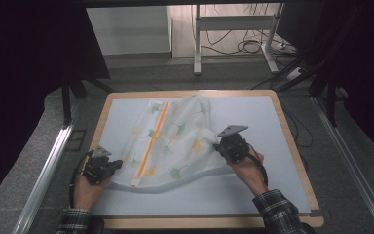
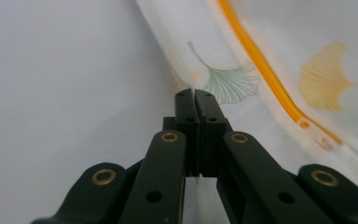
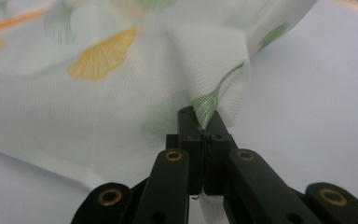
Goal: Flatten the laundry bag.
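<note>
Printed cloth (image 1: pixel 170 141) lying crumpled on a pale table (image 1: pixel 253 190) with a light wooden rim; the cloth spreads between the two grippers and away from them toward the table's far edge. Left gripper (image 1: pixel 108 166) at the cloth's near left corner, jaws brought together and pinching the thin hem, which the left gripper view (image 2: pixel 196 100) shows rising from between the tips; bare table surface lies to this gripper's outer side and behind it toward the near rim. Right gripper (image 1: pixel 222 145) at the cloth's near right edge, jaws likewise clamped on a gathered fold, the fabric in the right gripper view (image 3: pixel 204 122) puckering upward from the tips into soft ridges; a broad open stretch of table extends beyond this gripper to the right rim and back toward the person. Cloth: thin, finely woven, white, printed with fan-shaped ginkgo leaves in green and yellow; an orange stripe (image 1: pixel 155 134) runs lengthwise along a seam, starting just beside the left gripper and running away from it. Near edge of the cloth sags in a shallow curve between the two grippers; the far portion is bunched and folded over itself. Grippers: matt black, with brass-coloured rivets at the linkages.
</note>
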The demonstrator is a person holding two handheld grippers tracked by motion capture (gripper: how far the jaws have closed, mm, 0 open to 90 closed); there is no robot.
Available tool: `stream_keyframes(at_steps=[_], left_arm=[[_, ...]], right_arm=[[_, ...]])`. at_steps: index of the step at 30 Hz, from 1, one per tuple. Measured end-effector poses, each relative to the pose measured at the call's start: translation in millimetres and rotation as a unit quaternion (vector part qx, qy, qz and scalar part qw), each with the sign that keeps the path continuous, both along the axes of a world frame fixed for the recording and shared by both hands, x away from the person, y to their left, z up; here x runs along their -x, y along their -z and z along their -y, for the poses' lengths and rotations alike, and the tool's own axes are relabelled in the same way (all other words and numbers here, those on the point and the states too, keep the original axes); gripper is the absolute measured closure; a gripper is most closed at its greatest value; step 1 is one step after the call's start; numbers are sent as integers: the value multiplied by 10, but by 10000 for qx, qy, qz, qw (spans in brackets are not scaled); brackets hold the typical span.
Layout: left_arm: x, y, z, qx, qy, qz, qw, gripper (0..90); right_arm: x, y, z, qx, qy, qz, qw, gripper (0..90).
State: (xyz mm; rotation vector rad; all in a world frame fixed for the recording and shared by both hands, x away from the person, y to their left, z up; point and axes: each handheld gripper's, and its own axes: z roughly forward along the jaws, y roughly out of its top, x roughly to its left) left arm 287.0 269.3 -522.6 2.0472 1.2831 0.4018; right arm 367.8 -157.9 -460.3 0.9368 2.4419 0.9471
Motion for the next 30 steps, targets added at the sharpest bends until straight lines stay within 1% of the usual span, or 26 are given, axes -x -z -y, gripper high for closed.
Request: stream_keyframes(at_steps=[1, 2, 3, 4, 5, 7, 8, 9, 10, 11, 12, 13, 14, 15, 16, 17, 18, 19, 21, 22, 23, 24, 25, 28, 29, 30], left_arm=[[86, -27, 76, 120, 130, 18, 9998, 894], [145, -42, 137, 152, 246, 26, 9996, 893], [230, -62, 246, 170, 424, 39, 9989, 892], [230, -62, 246, 170, 424, 39, 9989, 891], [337, -86, 420, 227, 755, 41, 9969, 887], [423, -96, 589, 177, 1092, 89, 9938, 861], [457, -101, 662, 51, 1232, 174, 9922, 805], [480, -107, 704, -69, 1275, 253, 9915, 719], [503, -127, 739, -210, 1293, 379, 9907, 690], [506, -148, 739, -241, 1256, 501, 9905, 634], [506, -148, 739, -241, 1256, 501, 9905, 570], [484, -189, 693, -170, 1069, 723, 9915, 520], [439, -214, 636, -103, 935, 795, 9924, 500], [402, -224, 600, -45, 845, 822, 9930, 460], [330, -229, 544, 64, 725, 835, 9938, 437], [330, -229, 544, 64, 725, 835, 9938, 423], [249, -222, 497, 129, 622, 838, 9945, 414], [148, -198, 456, 160, 517, 838, 9950, 405], [12, -159, 422, 132, 437, 772, 9960, 398], [12, -159, 422, 132, 437, 772, 9960, 397], [-139, -118, 404, 96, 362, 725, 9967, 390], [-139, -118, 404, 96, 362, 725, 9967, 387], [-266, -83, 402, 49, 295, 678, 9972, 384], [-423, -27, 416, 2, 246, 629, 9977, 374], [-463, -11, 424, 0, 223, 635, 9977, 363], [-497, 3, 433, -20, 197, 635, 9978, 358]], right_arm=[[-9, -58, 38, -31, 54, 57, 10000, 885], [-63, -250, 180, -129, 236, 271, 9993, 885], [-84, -303, 223, -165, 300, 318, 9989, 885], [-109, -350, 262, -193, 355, 352, 9986, 885], [-151, -414, 320, -209, 458, 411, 9979, 884], [-219, -471, 400, -159, 632, 493, 9967, 879], [-254, -467, 439, -131, 723, 461, 9962, 870], [-291, -436, 477, -137, 771, 268, 9966, 826], [-315, -398, 504, -144, 787, 71, 9968, 771], [-324, -333, 551, -98, 804, -118, 9966, 703], [-324, -333, 551, -98, 804, -118, 9966, 703], [-264, -265, 639, -158, 891, -91, 9959, 578], [-234, -255, 679, -242, 915, -107, 9955, 546], [-179, -247, 754, -409, 946, -128, 9946, 516], [-145, -247, 799, -487, 977, -121, 9940, 493], [-145, -247, 799, -487, 977, -121, 9940, 493], [-46, -249, 941, -629, 1091, -133, 9920, 447], [-19, -246, 982, -651, 1108, -137, 9916, 442], [43, -217, 1076, -667, 1134, -170, 9912, 419], [63, -199, 1109, -654, 1162, -172, 9909, 411], [94, -161, 1163, -655, 1215, -197, 9902, 400], [94, -161, 1163, -655, 1215, -197, 9902, 400], [139, -72, 1270, -715, 1330, -250, 9882, 372], [170, 43, 1400, -752, 1489, -333, 9854, 338], [174, 83, 1457, -685, 1552, -397, 9847, 333], [185, 106, 1497, -615, 1629, -359, 9841, 336]])
